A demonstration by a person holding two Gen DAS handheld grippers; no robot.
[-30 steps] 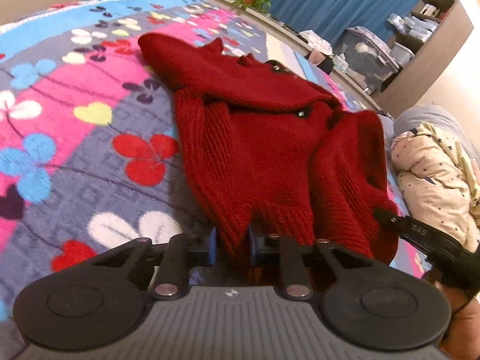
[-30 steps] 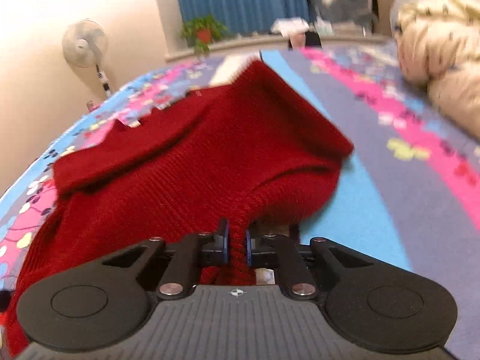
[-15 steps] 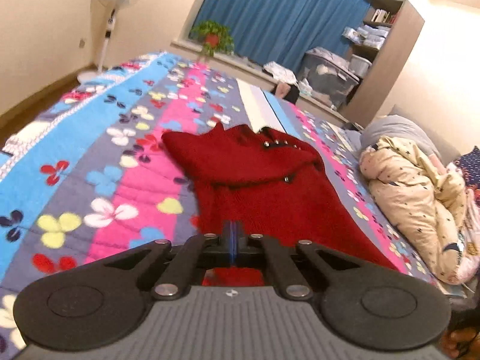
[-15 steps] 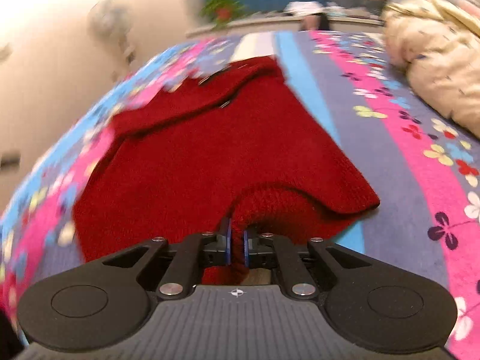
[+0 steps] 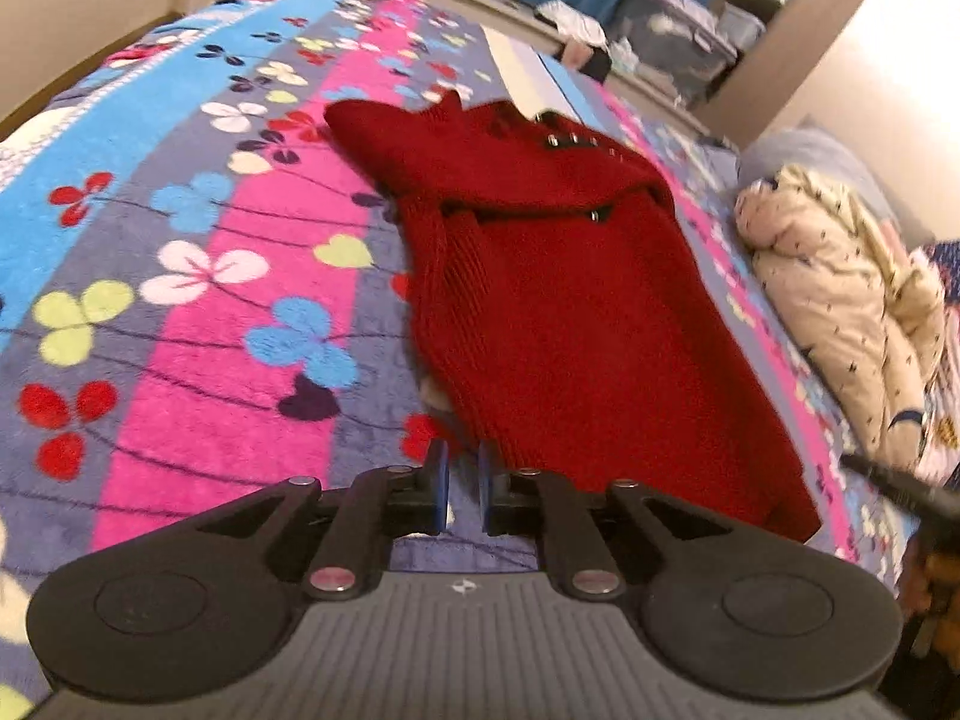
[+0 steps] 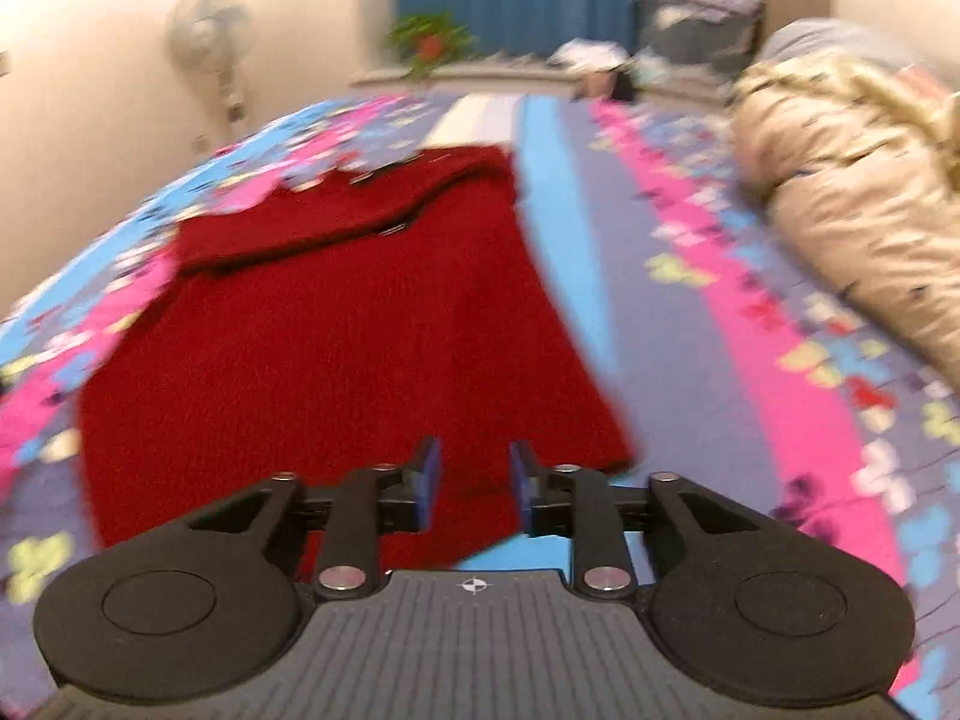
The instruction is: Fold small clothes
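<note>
1. Sweater [image 5: 576, 312], red knit, spread flat on the flowered bed [image 5: 180, 276], collar at the far end, hem nearest the cameras.
2. Left hand-held gripper [image 5: 462, 495] just off the hem's left corner, pads a narrow gap apart, gripping nothing; only blanket visible between them.
3. Right hand-held gripper [image 6: 474, 489] above the hem's right part, jaws partly apart and just been opening, nothing pinched; sweater lying free beneath.
4. Cream quilt [image 5: 840, 324] bunched at the bed's right side, well apart from the sweater.
</note>
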